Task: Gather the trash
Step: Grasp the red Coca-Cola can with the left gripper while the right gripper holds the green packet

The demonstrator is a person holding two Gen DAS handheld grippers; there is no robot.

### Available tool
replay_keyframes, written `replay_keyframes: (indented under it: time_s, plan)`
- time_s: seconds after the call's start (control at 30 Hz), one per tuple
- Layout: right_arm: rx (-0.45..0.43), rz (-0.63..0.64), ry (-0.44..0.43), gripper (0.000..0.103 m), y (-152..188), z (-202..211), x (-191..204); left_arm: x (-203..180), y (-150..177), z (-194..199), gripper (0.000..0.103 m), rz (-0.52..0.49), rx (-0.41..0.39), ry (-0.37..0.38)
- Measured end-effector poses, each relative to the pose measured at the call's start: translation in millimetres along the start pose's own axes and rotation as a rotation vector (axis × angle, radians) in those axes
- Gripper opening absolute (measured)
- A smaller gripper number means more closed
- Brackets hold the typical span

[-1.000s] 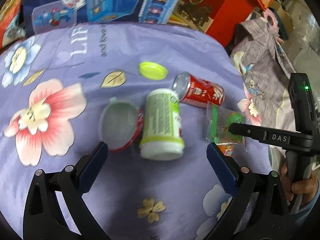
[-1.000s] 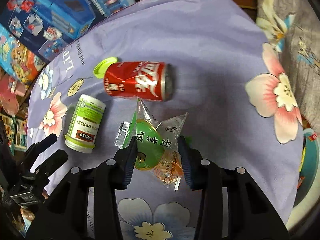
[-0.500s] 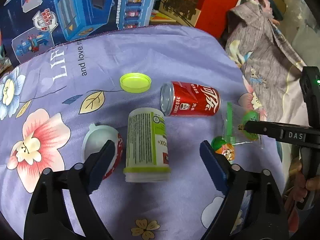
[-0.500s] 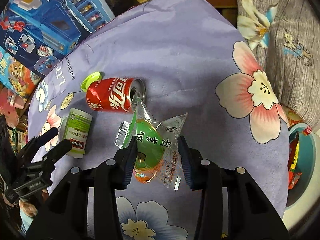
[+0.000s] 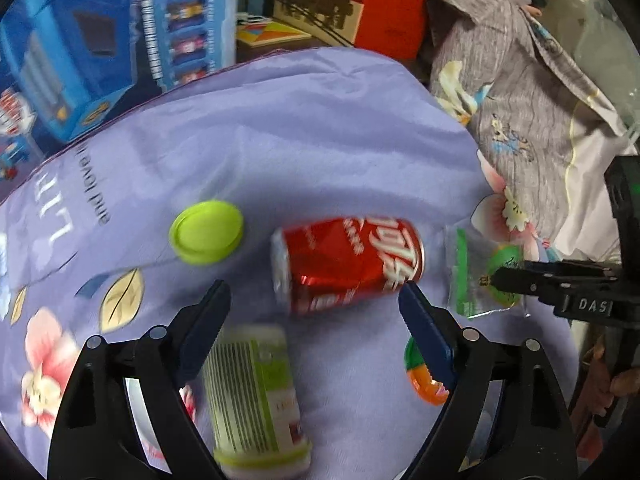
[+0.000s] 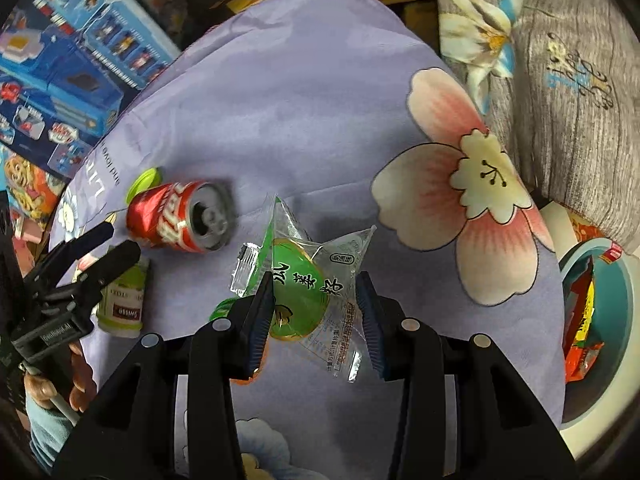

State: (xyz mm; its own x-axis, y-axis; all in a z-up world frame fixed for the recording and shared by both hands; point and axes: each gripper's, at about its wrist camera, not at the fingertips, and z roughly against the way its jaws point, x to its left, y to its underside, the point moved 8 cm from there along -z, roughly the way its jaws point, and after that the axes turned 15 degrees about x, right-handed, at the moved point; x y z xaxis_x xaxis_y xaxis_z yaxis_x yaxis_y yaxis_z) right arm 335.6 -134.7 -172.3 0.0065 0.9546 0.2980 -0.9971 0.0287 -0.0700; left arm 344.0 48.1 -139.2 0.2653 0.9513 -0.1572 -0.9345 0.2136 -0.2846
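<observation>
Barely started: right gripper (image 6: 316, 304) clenched on the snack wrapper (image 6: 308, 280) above the bed's right edge, bin (image 6: 612, 320) beyond; left gripper (image 5: 316, 308) released over the red can (image 5: 348, 264); bottle (image 5: 256, 392), green lid (image 5: 206, 232) left.

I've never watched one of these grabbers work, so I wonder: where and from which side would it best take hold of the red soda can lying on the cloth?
Across the middle of its round body. The red soda can lies on its side, so the open left gripper could probably come from above, one finger on each long side rather than the ends.
</observation>
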Motion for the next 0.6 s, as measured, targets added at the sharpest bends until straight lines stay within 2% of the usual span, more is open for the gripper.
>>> replay_keyframes:
  time_s: [0.1, 0.13, 0.2, 0.27, 0.37, 0.47, 0.6]
  plan:
    - [0.002, -0.024, -0.008, 0.039, -3, -3, -10, -6, -8, -10, 0.086, -0.026, 0.023, 0.029]
    - [0.003, -0.029, -0.009, 0.039, -3, -3, -12, -9, -9, -12, 0.075, -0.032, 0.030, 0.038]
    - [0.004, -0.040, -0.013, 0.039, -2, -4, -18, -18, -4, -19, 0.063, -0.047, 0.058, 0.057]
    - [0.003, -0.047, -0.017, 0.039, -1, -5, -23, -28, 2, -25, 0.058, -0.067, 0.080, 0.076]
    - [-0.004, -0.059, -0.021, 0.039, 0, -2, -30, -49, 10, -30, 0.057, -0.111, 0.099, 0.081]
    - [-0.020, -0.073, -0.006, 0.039, 1, 3, -40, -75, 18, -34, 0.057, -0.160, 0.128, 0.119]
    - [-0.027, -0.097, 0.011, 0.039, 4, 9, -59, -89, 23, -23, 0.059, -0.205, 0.111, 0.092]
